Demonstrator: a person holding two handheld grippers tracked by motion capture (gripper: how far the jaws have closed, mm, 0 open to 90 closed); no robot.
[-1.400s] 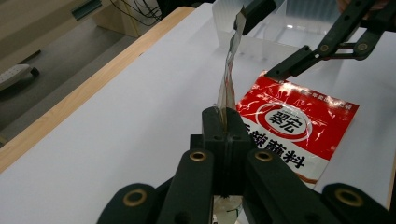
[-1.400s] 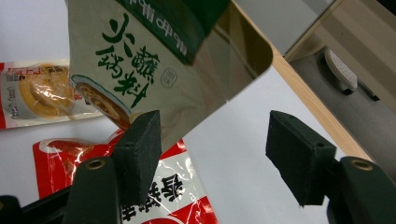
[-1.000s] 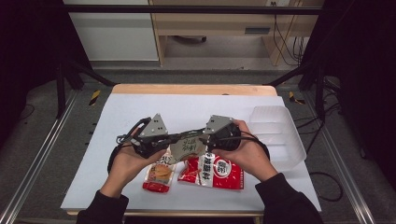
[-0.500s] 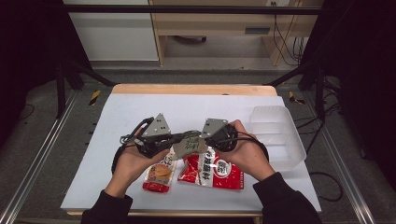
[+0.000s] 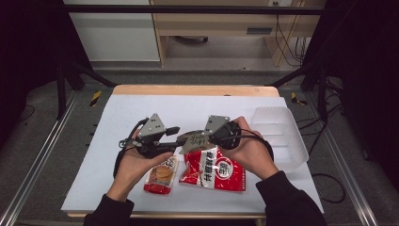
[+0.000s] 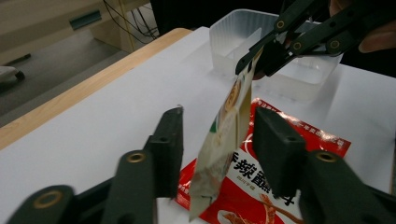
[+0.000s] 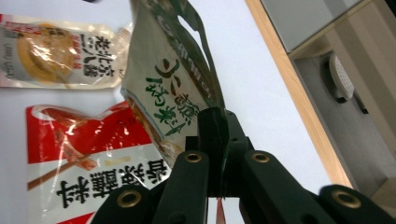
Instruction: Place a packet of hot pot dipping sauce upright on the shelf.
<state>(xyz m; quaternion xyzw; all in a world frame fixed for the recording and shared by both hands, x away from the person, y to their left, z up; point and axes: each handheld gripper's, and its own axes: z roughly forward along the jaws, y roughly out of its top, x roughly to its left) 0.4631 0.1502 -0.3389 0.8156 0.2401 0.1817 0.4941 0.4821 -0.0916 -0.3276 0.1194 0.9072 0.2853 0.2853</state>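
A green-lettered snack packet [image 5: 194,139] hangs above the table between my two grippers. My right gripper [image 5: 203,138] is shut on its upper edge, and its jaws [image 7: 212,116] pinch the packet [image 7: 173,70] tightly. My left gripper [image 5: 181,141] is open. Its jaws have just been opening, and its fingertips [image 6: 219,121] stand on either side of the packet [image 6: 224,135] without pressing on it. The right gripper [image 6: 261,60] grips the packet's top in the left gripper view.
A large red packet [image 5: 211,170] and a smaller red-and-clear packet [image 5: 161,175] lie flat on the white table under the grippers. A clear plastic container [image 5: 282,141] stands at the right. The wooden table edge [image 5: 193,89] runs along the far side.
The left gripper's jaws have parted from the packet, which now hangs from the right gripper alone. Both hands have stayed nearly where they were.
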